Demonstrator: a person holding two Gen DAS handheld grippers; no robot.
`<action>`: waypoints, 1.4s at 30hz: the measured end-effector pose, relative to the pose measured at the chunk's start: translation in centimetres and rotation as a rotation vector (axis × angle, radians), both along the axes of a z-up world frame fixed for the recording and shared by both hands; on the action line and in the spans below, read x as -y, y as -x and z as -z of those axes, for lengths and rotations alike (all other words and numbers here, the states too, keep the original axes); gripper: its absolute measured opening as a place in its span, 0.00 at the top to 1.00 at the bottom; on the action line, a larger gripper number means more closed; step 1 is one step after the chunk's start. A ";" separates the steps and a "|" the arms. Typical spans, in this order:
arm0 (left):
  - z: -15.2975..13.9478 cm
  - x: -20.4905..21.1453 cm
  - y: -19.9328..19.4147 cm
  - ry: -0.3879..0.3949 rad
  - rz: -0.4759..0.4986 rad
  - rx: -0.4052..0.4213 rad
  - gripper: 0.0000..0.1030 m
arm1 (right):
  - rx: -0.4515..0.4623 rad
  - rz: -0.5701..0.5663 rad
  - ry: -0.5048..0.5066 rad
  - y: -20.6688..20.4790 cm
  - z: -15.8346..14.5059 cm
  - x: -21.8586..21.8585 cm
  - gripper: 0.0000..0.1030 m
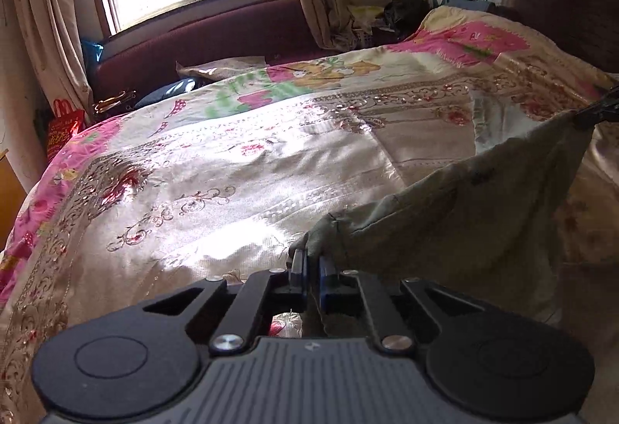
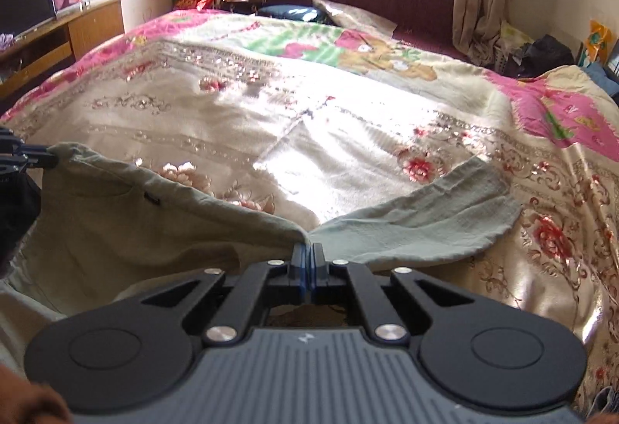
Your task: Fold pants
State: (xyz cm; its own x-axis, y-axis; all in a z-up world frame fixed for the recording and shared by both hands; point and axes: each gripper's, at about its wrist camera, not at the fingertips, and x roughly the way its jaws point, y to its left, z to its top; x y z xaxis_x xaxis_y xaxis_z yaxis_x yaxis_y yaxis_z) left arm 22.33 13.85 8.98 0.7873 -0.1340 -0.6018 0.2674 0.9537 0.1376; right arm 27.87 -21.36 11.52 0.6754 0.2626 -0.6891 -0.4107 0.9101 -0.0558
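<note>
A pair of pale grey-green pants (image 1: 464, 215) of soft, creased fabric is held up by its top edge above a bed. In the left wrist view, one corner of the cloth is pinched right at the claw's tips, and the edge runs up and to the right to a second pinched corner far off at the right side. The fabric hangs below that edge in loose folds. In the right wrist view, the pants (image 2: 127, 226) gather at the claw's tips. One part (image 2: 421, 215) lies flat ahead and to the right.
</note>
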 end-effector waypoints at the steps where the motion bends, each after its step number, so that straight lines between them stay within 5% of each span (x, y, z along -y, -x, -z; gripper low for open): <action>1: -0.9 -0.2 1.7 0.009 0.009 0.026 0.79 | 0.022 0.000 -0.014 1.3 -1.0 0.3 0.98; 7: -2.9 -2.8 11.6 0.112 0.004 0.057 0.80 | 0.068 -0.011 -0.039 12.7 -3.4 1.9 0.98; 11: 0.2 -1.9 15.0 0.052 0.037 -0.021 0.79 | -0.064 -0.055 -0.004 18.9 0.7 1.1 0.97; 15: 2.4 -0.5 14.9 0.059 0.053 -0.086 0.79 | -0.187 -0.040 0.112 19.6 5.9 -0.2 0.92; 18: 2.2 0.9 15.4 0.015 0.109 -0.056 0.75 | -0.181 -0.048 0.150 19.2 5.2 -1.1 0.91; 22: 1.6 1.6 13.3 -0.006 0.163 -0.012 0.57 | -0.104 -0.093 0.077 17.0 1.7 -2.2 0.48; 23: 1.6 1.7 12.2 -0.005 0.163 -0.004 0.50 | -0.091 -0.111 0.066 16.1 1.5 -2.7 0.48; 31: 2.8 1.8 6.4 0.035 0.164 -0.063 0.50 | -0.181 -0.176 -0.117 2.7 6.3 -7.8 0.48; 36: 4.3 2.1 4.3 0.014 0.201 -0.118 0.50 | -0.329 -0.175 -0.101 -2.9 11.9 -10.5 0.49; 38: 4.9 2.2 3.3 0.025 0.211 -0.141 0.50 | -0.336 -0.180 -0.137 -3.0 12.1 -10.8 0.87; 39: 4.9 2.2 3.1 0.025 0.212 -0.141 0.50 | -0.352 -0.193 -0.165 -2.9 11.9 -10.8 0.95; 42: 4.2 2.4 3.5 0.007 0.232 -0.117 0.49 | -0.282 -0.276 -0.181 -1.0 9.5 -11.4 0.95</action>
State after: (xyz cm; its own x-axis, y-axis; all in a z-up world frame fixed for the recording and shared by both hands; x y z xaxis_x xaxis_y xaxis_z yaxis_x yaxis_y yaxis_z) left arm 18.84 11.41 4.76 0.6597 -0.3074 -0.6858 0.4932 0.8656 0.0865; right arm 28.90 -9.93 2.01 0.3546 0.5407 -0.7628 -0.6164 0.7487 0.2441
